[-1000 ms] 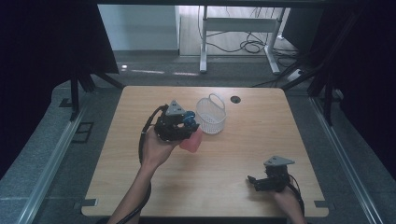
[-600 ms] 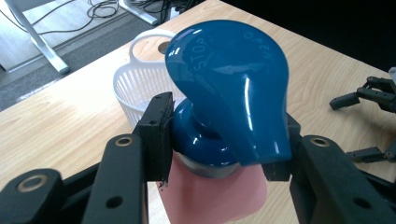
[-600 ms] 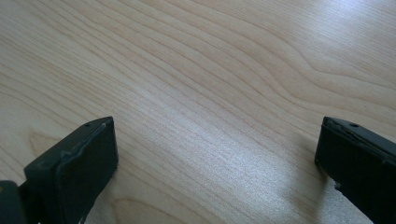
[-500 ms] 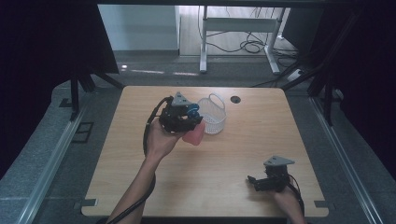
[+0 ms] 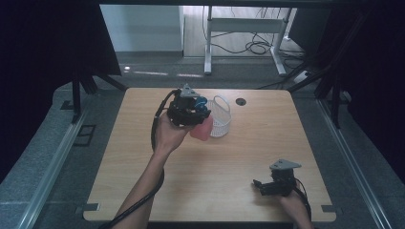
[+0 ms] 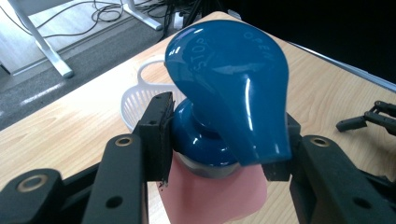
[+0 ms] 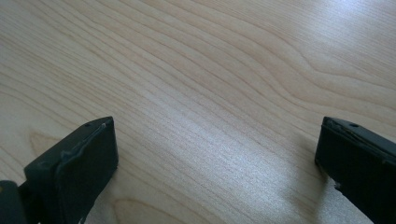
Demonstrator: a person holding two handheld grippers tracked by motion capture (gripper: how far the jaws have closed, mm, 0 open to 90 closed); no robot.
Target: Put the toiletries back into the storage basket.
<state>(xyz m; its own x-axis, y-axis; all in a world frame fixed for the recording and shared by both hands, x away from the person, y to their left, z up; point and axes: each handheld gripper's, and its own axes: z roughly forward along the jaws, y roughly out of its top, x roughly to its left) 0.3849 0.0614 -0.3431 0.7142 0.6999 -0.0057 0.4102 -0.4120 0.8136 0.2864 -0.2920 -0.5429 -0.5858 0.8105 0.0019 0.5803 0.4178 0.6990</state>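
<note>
A: The bottle [image 5: 201,128], pink body and blue pump top, is up off the worktop [image 5: 143,157] now, carried toward the far side and right against the white basket [image 5: 220,117].

B: A second ago it sat lower and nearer the person. The left claw [image 6: 219,140] pinches it at the blue collar under the pump head, one jaw on each side.

A: Grip looks firm from the left gripper view, and the basket rim sits just behind the bottle.

B: So I'd say the carry is nearly done; what's left is to lift it over the rim and let it down inside.

A: And the right claw [image 5: 267,186]?

B: Unmoved, resting near the worktop's near right corner, jaws spread wide over bare wood, holding nothing.

A: One risk: the bottle could nudge the light basket.
</note>
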